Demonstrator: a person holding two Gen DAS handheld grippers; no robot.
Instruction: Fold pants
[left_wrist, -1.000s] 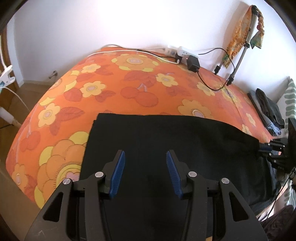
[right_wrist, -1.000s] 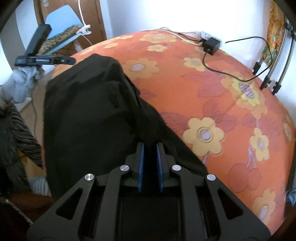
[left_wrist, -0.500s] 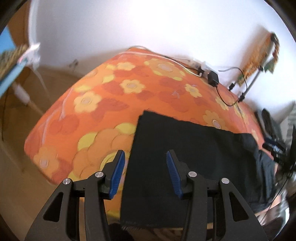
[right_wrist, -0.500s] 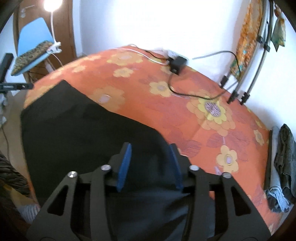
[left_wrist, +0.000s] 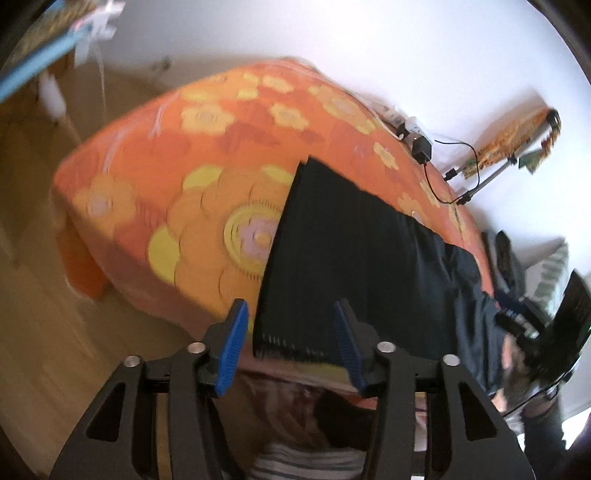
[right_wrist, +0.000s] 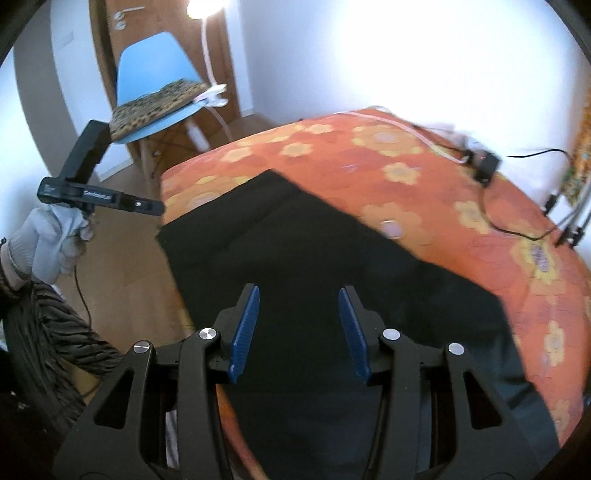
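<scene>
Black pants (left_wrist: 354, 254) lie flat and folded lengthwise on the bed with the orange flowered cover (left_wrist: 207, 206). Their hem end hangs at the bed's near edge. My left gripper (left_wrist: 290, 345) is open and empty, held just off the bed edge over that hem end. In the right wrist view the pants (right_wrist: 303, 251) stretch away from me. My right gripper (right_wrist: 299, 325) is open and empty above the pants' other end. The left gripper (right_wrist: 99, 195) also shows there at the left, held in a white-gloved hand.
A charger and cable (right_wrist: 487, 166) lie on the far side of the bed. A blue chair (right_wrist: 151, 92) with a patterned cushion stands by a wooden door. A folding stand (left_wrist: 509, 162) leans on the wall. Dark clothes (left_wrist: 509, 254) lie at the bed's right end.
My right gripper has opened and let go of the pants, which now lie flat. Both grippers have drawn back from the bed; the left one has swung toward the hem end.
</scene>
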